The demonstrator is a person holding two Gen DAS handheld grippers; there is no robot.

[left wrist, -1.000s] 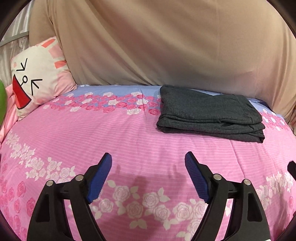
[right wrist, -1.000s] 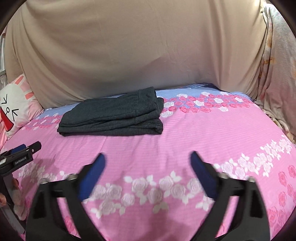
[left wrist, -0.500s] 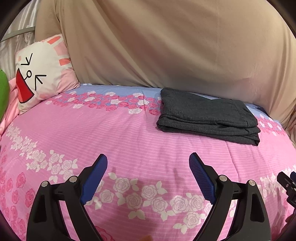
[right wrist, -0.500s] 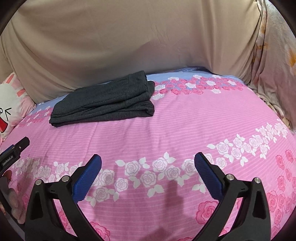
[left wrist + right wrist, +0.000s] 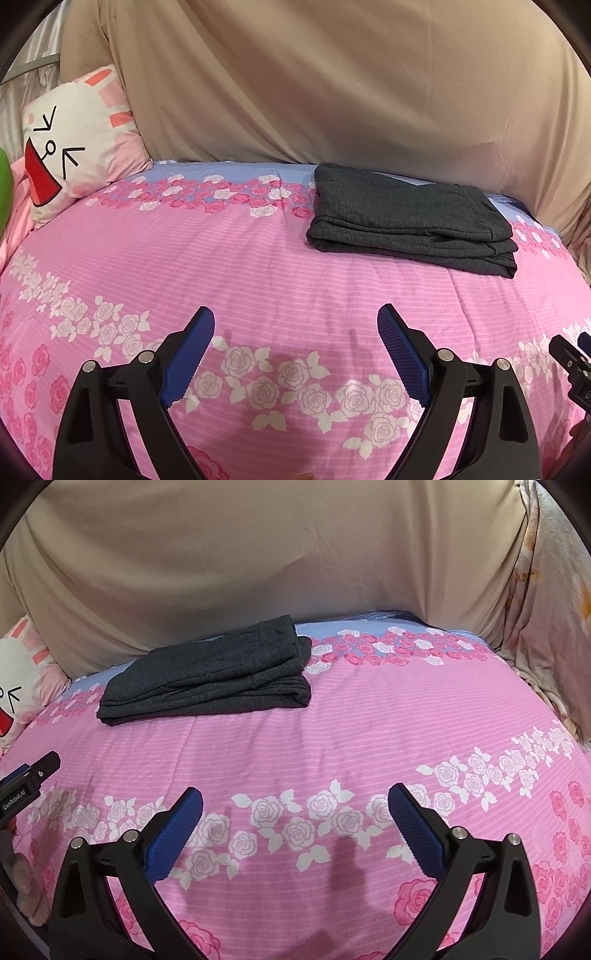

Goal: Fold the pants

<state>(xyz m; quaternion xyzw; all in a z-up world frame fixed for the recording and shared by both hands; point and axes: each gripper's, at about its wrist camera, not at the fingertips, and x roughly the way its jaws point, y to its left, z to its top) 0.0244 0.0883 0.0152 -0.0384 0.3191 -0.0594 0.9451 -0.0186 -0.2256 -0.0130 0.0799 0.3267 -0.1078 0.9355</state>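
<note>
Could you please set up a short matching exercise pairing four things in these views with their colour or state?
Column one:
1. pants
2. bunny pillow
3. left gripper
4. bedspread

Column two:
A. pink with rose bands
B. dark grey, folded in a stack
C. jaws apart, holding nothing
D. white and pink, leaning at the bed's far left edge

Pairs: 1-B, 2-D, 3-C, 4-A

Matt dark-grey knit pants (image 5: pixel 410 218); soft printed cotton-like bedspread (image 5: pixel 229 266); matt beige cloth drape (image 5: pixel 332 81); ribbed blue pads (image 5: pixel 402 354) on black plastic.
</note>
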